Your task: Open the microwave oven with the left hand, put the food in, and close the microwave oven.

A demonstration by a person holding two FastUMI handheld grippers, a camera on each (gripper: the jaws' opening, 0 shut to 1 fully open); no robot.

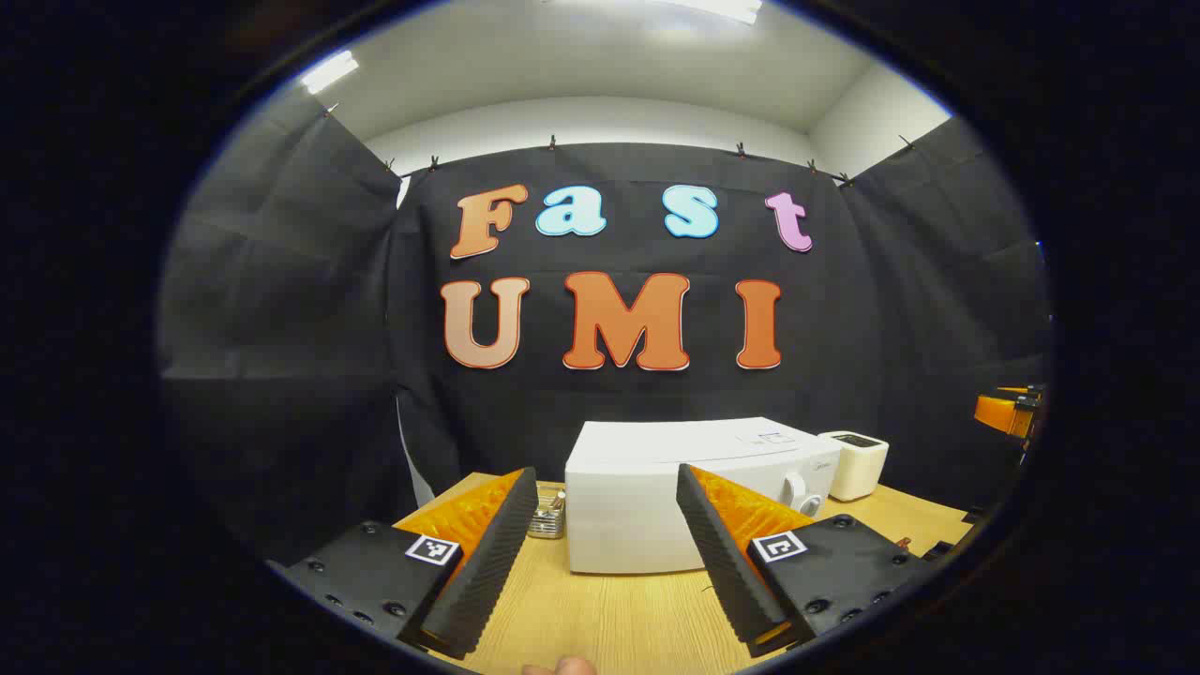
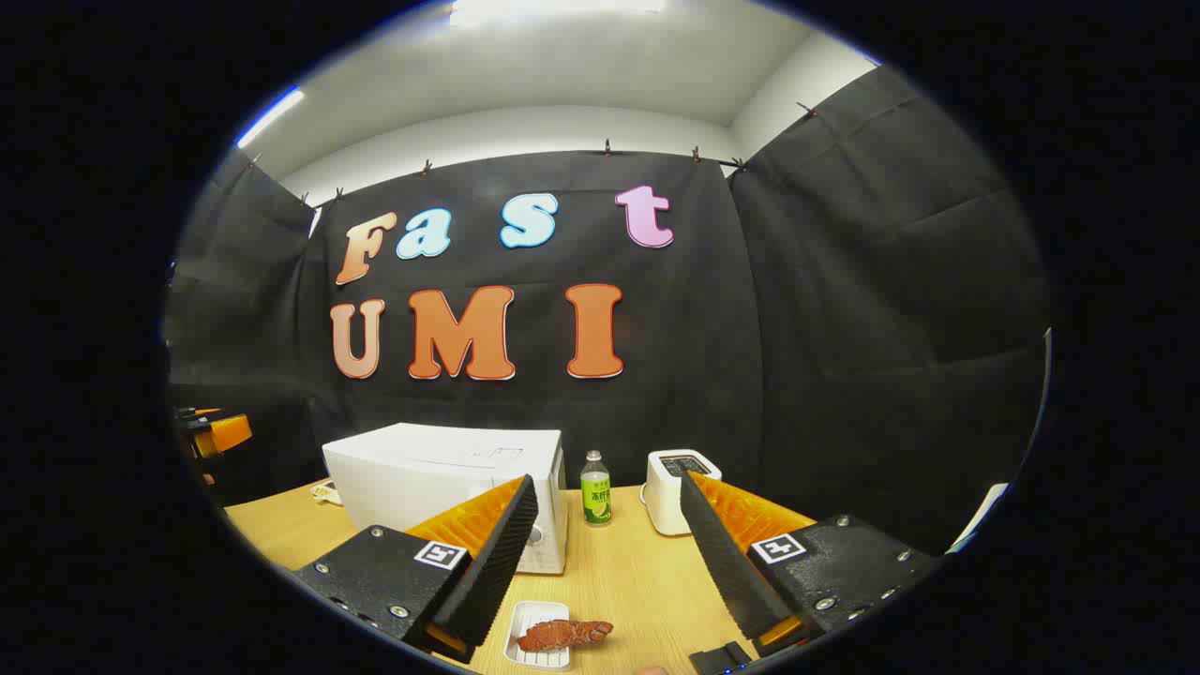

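Both grippers spread wide, holding nothing: left gripper (image 1: 607,553), right gripper (image 2: 609,562). Microwave (image 1: 694,487) door shut, on the table's (image 1: 619,619) far side. Food (image 2: 562,635) near on small tray (image 2: 518,626); looks light, soft. Pinch gently at the middle.

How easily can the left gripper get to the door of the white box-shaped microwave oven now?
Probably easily. The left gripper is open and faces the closed white box-shaped microwave oven across bare light wooden table; nothing stands between them. The small metal holder sits off to the side.
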